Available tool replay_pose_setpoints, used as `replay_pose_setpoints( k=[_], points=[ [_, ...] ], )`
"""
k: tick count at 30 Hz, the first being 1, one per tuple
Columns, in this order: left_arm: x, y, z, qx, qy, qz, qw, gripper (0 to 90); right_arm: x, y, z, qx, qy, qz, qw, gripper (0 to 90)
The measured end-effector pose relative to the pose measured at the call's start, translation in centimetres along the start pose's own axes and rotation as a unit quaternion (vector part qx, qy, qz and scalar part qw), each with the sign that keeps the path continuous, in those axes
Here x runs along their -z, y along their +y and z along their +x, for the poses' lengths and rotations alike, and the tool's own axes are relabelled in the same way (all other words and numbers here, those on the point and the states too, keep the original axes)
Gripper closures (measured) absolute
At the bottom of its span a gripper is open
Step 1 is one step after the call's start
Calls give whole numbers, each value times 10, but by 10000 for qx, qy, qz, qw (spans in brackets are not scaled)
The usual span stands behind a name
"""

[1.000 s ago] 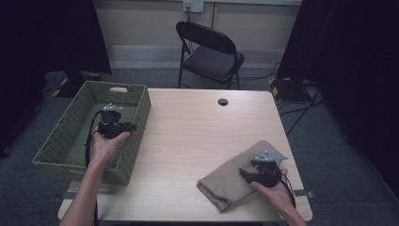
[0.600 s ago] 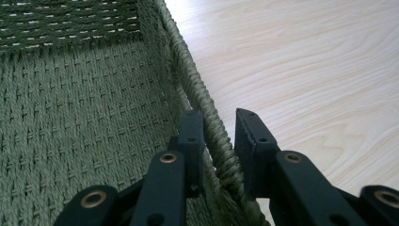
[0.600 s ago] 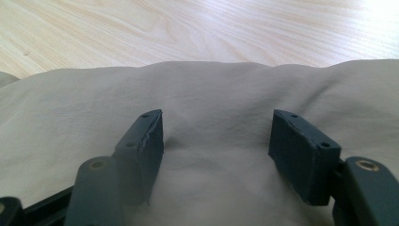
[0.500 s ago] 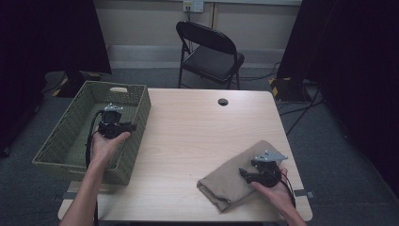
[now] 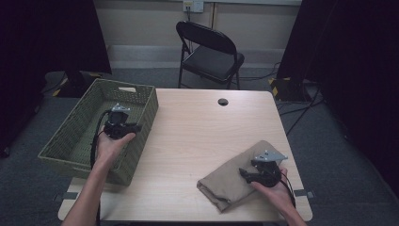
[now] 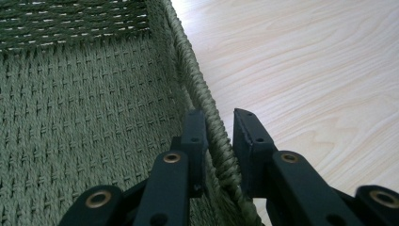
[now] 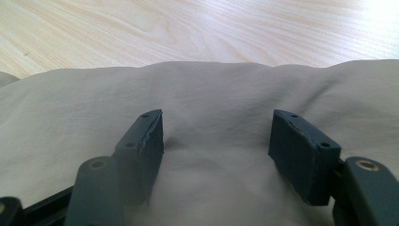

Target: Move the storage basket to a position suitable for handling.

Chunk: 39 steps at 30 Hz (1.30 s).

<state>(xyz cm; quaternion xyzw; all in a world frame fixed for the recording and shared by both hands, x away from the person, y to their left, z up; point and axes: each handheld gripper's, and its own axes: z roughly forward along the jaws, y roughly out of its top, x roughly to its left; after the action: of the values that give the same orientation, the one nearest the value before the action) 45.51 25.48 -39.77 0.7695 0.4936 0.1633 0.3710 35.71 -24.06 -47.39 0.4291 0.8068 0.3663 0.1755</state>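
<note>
Standing across most of the high view, the light wooden table (image 5: pixel 207 141) carries both things at opposite ends, apparently so that each hand can work on its own one. At its left edge the green woven basket (image 5: pixel 75 141) sits with one side wall toward the middle of the table, an easy place for the left tool (image 5: pixel 123 127) to take hold and, I judge, to steady or drag it. Near the front right corner the folded tan cloth (image 5: pixel 230 181) lies flat, just under the right tool (image 5: pixel 254 175), probably waiting to go into the basket. In the left gripper view the left tool (image 6: pixel 219 136) straddles the basket's braided rim (image 6: pixel 207 113), one jaw inside the wall and one outside, nearly closed with the rim between them, touching or almost touching. In the right gripper view the right tool (image 7: pixel 216 136) rests on the cloth (image 7: pixel 211 94) with its jaws wide apart, the fabric between them unpinched, so nothing is gripped yet.
</note>
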Motion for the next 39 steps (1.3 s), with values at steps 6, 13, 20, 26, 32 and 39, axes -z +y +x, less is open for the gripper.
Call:
replay_pose_setpoints(
  k=[6,13,20,26,32,39],
  points=[
    [0,1,-4,-147,-125,70,9998,756,0,0,0,7,1,1,10000,351],
    [-6,4,-18,-410,-282,109,9987,771,0,0,0,7,-5,-1,10000,352],
    [-12,7,-30,-633,-549,142,9964,782,-1,0,0,10,5,-4,10000,352],
    [-14,8,-37,-772,-678,167,9946,790,-1,0,0,13,4,-3,10000,351],
    [-17,9,-43,-840,-804,171,9931,794,-1,0,0,9,5,-4,10000,351],
    [-19,10,-50,-992,-931,180,9905,797,-1,0,0,8,3,-1,10000,351]
  ],
)
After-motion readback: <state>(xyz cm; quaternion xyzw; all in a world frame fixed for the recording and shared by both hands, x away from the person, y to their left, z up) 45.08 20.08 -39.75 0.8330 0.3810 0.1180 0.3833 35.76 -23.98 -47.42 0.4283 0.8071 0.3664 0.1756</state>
